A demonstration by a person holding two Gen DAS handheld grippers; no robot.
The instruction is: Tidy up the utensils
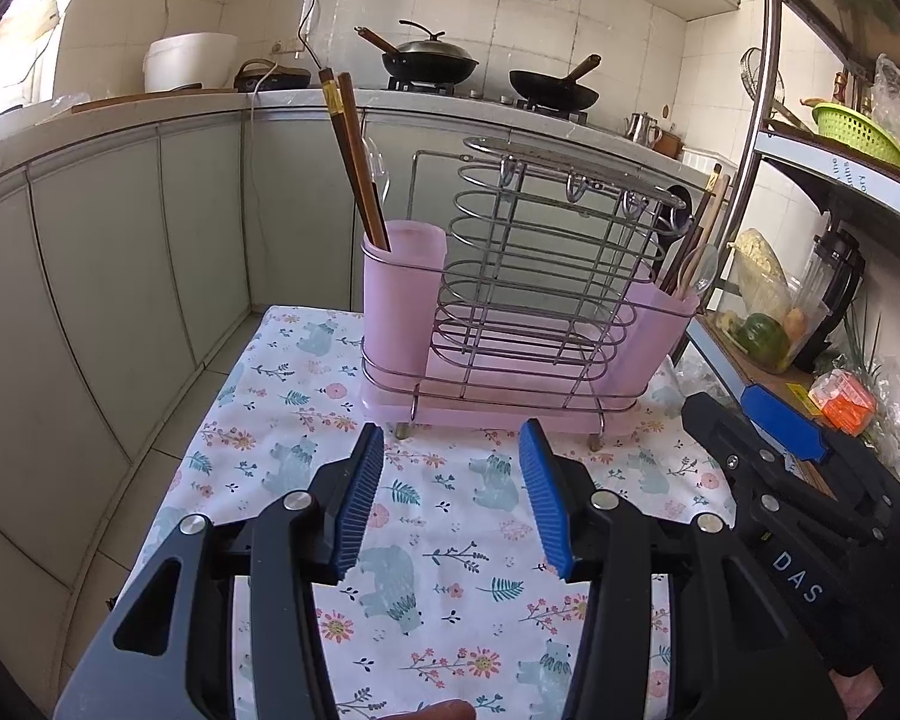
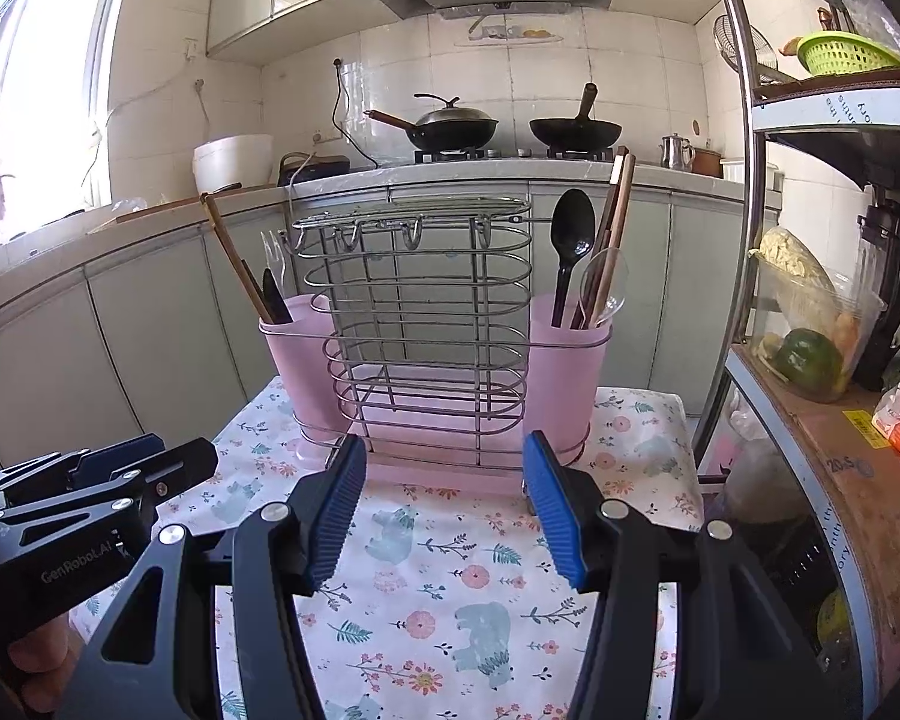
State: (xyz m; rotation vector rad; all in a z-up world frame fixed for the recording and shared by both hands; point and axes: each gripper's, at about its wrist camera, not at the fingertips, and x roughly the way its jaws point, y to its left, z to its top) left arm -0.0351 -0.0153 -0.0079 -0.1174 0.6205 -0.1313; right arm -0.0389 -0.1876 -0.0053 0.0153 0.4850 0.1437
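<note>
Pink plastic cups sat at both ends of the wire rack on the floral cloth, utensils standing inside. Your left gripper and right gripper both hung apart, empty, short of it. Chopsticks looked light, stiff, slick; pinch high on the shaft. Right view alone showed the black spoon and clear fork.

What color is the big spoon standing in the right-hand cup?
Black spoon, clearest in the right wrist view.
</note>
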